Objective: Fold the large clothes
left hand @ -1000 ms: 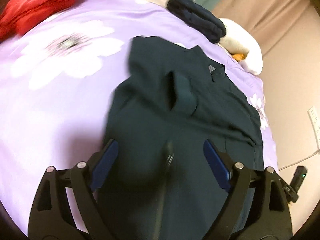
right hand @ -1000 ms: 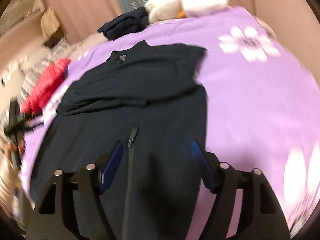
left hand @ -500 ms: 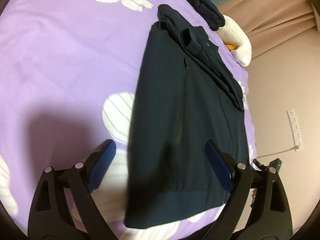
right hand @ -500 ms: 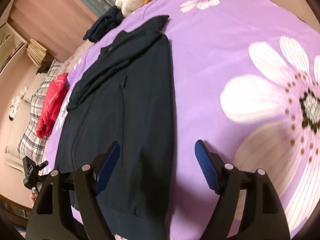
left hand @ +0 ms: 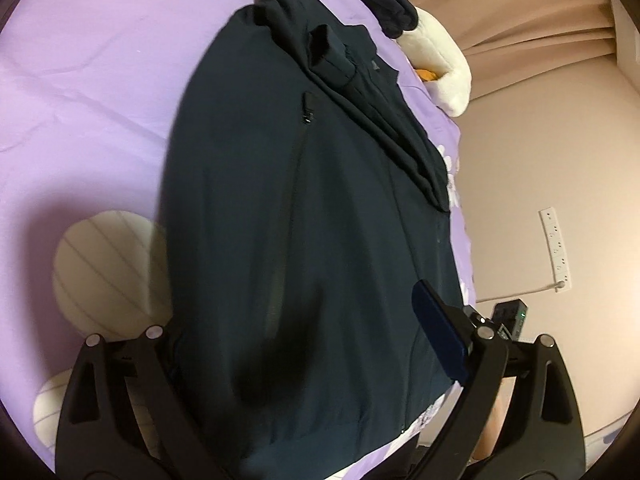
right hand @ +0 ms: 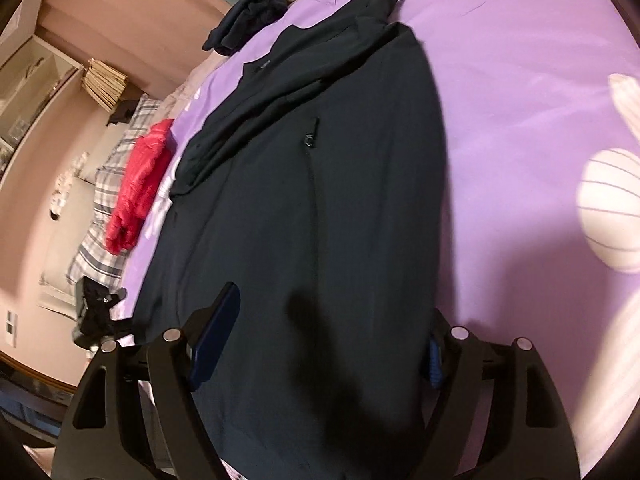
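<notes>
Over the bed (left hand: pixel 92 92), both my grippers — left (left hand: pixel 296 344), right (right hand: pixel 324 336) — have dropped toward the jacket (left hand: pixel 304 216) hem, fingers spread wide and empty — ready for grabbing the hem.

Left hand-held gripper (left hand: pixel 304 344): matte black skeletal frame, triangular cut-outs, silver screw heads, blue pads (left hand: pixel 438 334). Right hand-held gripper (right hand: pixel 320 344): same black frame, silver screws, blue pads (right hand: pixel 216 340).
</notes>
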Action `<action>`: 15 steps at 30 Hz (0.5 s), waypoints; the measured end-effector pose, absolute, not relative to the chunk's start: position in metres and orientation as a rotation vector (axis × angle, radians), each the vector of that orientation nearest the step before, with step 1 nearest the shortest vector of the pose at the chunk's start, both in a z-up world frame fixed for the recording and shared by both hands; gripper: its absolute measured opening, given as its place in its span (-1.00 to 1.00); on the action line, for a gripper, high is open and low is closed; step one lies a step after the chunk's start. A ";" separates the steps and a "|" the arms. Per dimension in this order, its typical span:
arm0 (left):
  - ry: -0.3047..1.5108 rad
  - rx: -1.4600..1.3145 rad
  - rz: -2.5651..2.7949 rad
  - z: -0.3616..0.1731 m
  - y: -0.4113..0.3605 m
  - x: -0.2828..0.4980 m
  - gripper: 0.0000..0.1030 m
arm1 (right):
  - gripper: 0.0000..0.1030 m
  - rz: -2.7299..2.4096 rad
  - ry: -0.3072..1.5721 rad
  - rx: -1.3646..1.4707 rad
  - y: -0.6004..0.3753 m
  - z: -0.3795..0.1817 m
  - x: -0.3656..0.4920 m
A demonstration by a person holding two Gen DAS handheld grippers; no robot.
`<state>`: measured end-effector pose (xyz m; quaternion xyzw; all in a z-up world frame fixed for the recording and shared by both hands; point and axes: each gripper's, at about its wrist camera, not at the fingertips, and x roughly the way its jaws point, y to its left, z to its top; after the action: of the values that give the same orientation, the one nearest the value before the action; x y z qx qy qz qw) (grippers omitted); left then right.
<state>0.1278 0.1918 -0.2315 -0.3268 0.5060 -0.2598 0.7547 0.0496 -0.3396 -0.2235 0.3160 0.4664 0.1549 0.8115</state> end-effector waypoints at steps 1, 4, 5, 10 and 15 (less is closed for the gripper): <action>1.103 -0.716 -0.588 -0.231 0.191 0.125 0.80 | 0.53 0.339 0.998 0.683 -0.340 -0.224 0.048; 1.110 -0.709 -0.627 -0.231 0.194 0.113 0.78 | 0.53 0.375 1.012 0.685 -0.338 -0.222 0.038; 1.115 -0.703 -0.632 -0.231 0.197 0.109 0.78 | 0.53 0.383 1.023 0.678 -0.338 -0.222 0.033; 1.127 -0.729 -0.645 -0.232 0.213 0.083 0.78 | 0.53 0.404 1.048 0.675 -0.344 -0.221 0.000; 1.133 -0.724 -0.641 -0.235 0.214 0.061 0.78 | 0.53 0.416 1.076 0.709 -0.347 -0.222 -0.024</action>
<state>0.0609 0.2142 -0.2348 -0.3294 0.5154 -0.2917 0.7354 -0.0235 -0.3469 -0.2218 0.3280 0.4978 0.1926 0.7794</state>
